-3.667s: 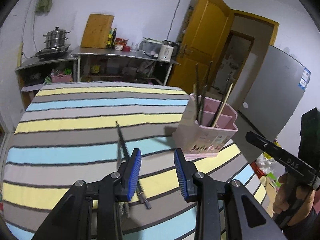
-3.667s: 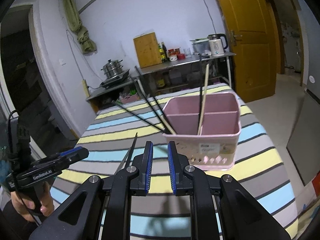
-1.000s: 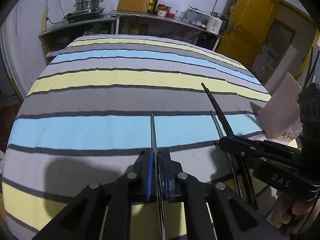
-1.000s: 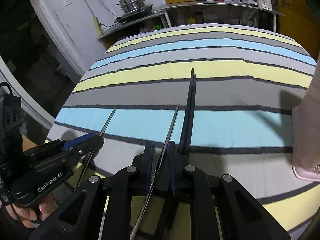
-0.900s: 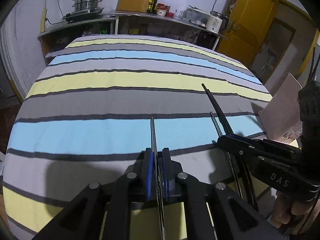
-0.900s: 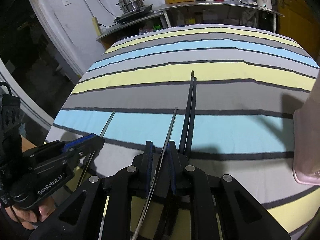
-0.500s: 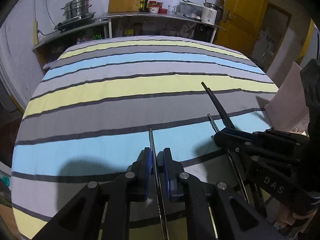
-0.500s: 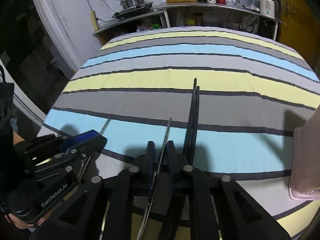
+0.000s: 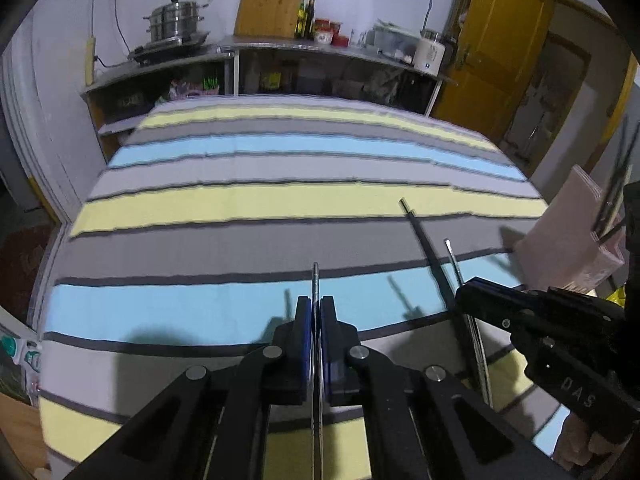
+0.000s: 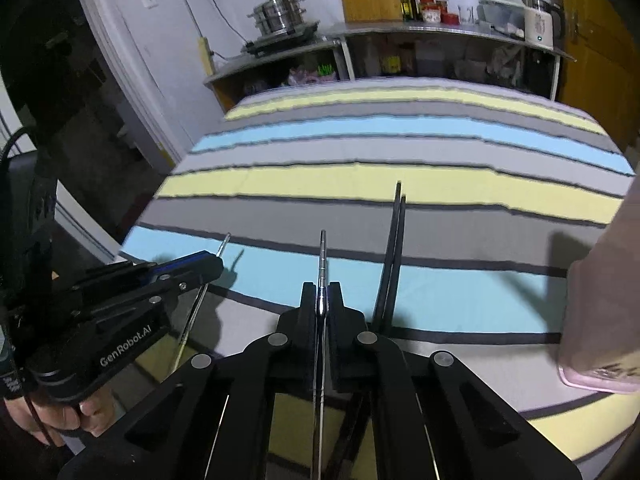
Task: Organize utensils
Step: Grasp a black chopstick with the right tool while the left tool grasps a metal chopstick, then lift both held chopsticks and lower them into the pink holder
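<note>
Room: a plain kitchen with a yellow door [image 9: 496,40], a steel counter [image 10: 440,30] at the far wall carrying bottles and a kettle, a cutting board [image 9: 270,4] leaning on the wall, and a steamer pot [image 10: 280,14] on a side shelf.
Surface: a table under a striped cloth [image 9: 280,200] in grey, yellow and blue bands; it looks soft and slightly wrinkled, so thin sticks lie flat on it.
Left gripper [image 9: 317,312]: clamped tight on one metal chopstick [image 9: 315,280], whose tip pokes out ahead of the pads, clear of the cloth.
Right gripper [image 10: 322,300]: likewise pinched on a second metal chopstick [image 10: 322,256], tip raised above the blue band.
Holder: the pink caddy [image 9: 568,236] stands at the table's right edge, near the right gripper, with several dark sticks already upright inside.
Left on cloth: a black pair [image 10: 394,248] lies just right of the right gripper, side by side and touching.
Progress: likely past halfway. Some sticks are stowed, two are lifted, the black pair waits.
Next, as a judgement: carry both held sticks over to the caddy and drop them in, then return for the pair.
</note>
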Demonstrator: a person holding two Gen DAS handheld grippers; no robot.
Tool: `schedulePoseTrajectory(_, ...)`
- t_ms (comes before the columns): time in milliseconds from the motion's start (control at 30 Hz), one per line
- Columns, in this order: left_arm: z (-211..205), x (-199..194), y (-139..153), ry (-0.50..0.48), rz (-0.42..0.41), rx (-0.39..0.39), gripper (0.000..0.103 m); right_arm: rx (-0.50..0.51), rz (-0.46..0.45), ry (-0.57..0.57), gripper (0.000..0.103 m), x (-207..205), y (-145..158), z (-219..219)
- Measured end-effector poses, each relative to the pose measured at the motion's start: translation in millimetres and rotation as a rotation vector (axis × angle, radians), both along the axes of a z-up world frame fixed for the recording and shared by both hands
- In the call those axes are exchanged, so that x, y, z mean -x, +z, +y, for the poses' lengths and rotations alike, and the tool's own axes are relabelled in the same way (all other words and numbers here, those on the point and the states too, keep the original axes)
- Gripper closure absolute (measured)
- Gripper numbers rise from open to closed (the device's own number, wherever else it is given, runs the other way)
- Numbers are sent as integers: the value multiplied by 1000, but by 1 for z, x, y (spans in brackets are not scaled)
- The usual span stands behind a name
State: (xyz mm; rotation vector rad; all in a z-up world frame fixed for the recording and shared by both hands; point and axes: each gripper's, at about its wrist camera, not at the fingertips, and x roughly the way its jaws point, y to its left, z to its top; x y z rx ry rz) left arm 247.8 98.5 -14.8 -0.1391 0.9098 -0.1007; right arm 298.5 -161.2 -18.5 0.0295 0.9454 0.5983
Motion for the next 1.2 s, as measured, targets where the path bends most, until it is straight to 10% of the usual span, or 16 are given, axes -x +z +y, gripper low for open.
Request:
schedulePoseTrajectory(500,-18,56,89,-54,-150,48,99,-89,-146,-33,98,53,78,-41)
schedulePoseTrajectory(1200,-118,75,136,-275,-184,115,99,-154,-213,-211,98,95,110,-152)
